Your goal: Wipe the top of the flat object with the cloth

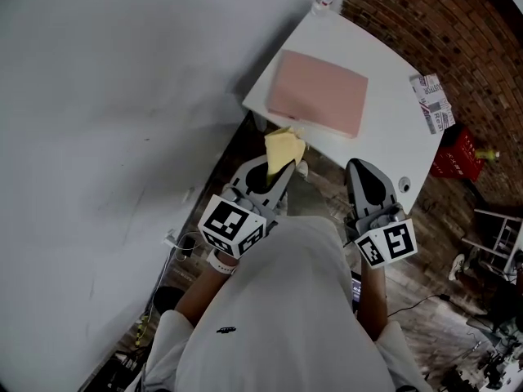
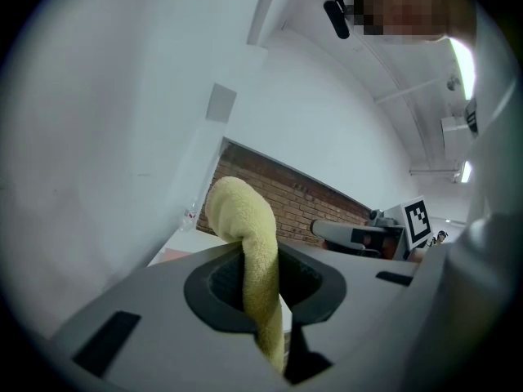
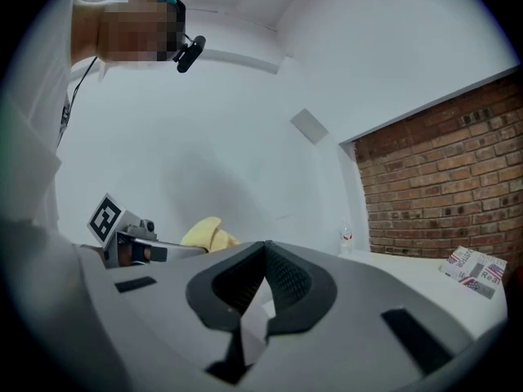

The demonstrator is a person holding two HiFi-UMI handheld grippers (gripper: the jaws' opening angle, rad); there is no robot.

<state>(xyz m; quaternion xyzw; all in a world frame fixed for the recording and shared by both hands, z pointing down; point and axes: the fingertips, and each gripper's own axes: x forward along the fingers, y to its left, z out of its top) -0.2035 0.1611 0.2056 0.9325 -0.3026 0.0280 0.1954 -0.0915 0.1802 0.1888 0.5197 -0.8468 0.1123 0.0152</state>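
Cloth (image 1: 283, 149) hangs clamped in left gripper (image 1: 288, 170); right gripper's (image 1: 358, 167) jaws meet.

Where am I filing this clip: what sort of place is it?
Probably an indoor workshop or studio: a bare brick wall, a plain white table, and a red crate on the plank floor.

Some kind of lab or workshop space, not anybody's home

Bare brick wall (image 1: 425, 23) meets a plain white wall (image 1: 122, 96). There's a white work table (image 1: 392, 129), a wood plank floor (image 1: 425, 276) with a cable (image 1: 413, 305) trailing over it, a red crate (image 1: 458, 155), a metal rack (image 1: 498, 235) and strip lights (image 2: 462, 60) overhead.
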